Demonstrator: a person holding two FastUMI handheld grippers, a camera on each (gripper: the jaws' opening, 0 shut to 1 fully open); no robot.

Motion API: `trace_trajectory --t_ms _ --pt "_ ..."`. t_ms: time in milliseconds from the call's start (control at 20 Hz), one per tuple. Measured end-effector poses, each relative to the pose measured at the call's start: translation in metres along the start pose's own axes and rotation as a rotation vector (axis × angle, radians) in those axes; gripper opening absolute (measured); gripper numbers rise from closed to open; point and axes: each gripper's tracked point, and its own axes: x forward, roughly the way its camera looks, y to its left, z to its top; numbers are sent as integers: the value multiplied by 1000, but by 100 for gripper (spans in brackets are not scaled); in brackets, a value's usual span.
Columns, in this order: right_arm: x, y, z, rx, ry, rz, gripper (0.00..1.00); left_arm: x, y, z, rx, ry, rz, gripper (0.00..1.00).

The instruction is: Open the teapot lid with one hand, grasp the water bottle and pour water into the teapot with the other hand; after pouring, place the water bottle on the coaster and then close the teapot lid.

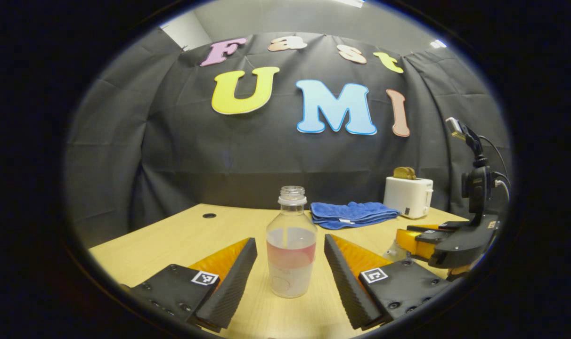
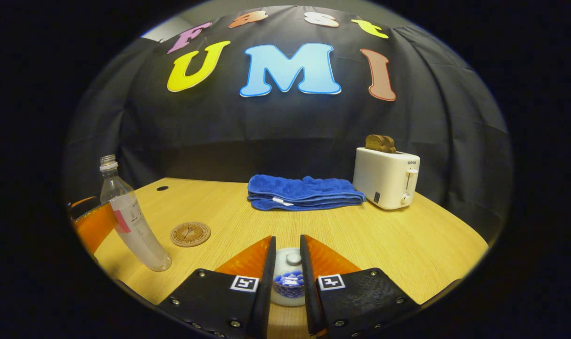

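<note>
each tool (image 1: 290, 278) (image 2: 288, 287) — black screwed mounts, square coded tags, ribbed wedge fingers — orange side panels.

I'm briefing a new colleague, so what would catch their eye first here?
The bottle, uncapped and part full, stands on the table between the left gripper's open fingers. The right gripper straddles the teapot lid. Behind lie a blue towel and white toaster.

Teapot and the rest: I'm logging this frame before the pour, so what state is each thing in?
Teapot: lid on.
Water bottle: uncapped, upright, partly filled.
Left gripper: open around the bottle.
Right gripper: nearly closed at the lid knob; contact unclear.
Coaster: bare.
Towel: folded.
Toaster: toast up.
</note>
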Motion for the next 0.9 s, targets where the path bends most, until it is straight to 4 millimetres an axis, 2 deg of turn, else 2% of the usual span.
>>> trace_trajectory --t_ms 450,500,550,900 --pt "0 0 0 -6 -11 -3 32 0 0 2 3 -2 1 100" --pt "-8 -10 9 10 -48 -45 32 0 -1 2 2 -3 0 100" --pt "2 -13 1 38 -29 -52 5 0 0 3 3 -3 1 100" --pt "1 -11 3 106 -21 -27 5 2 1 2 16 1 0 100"
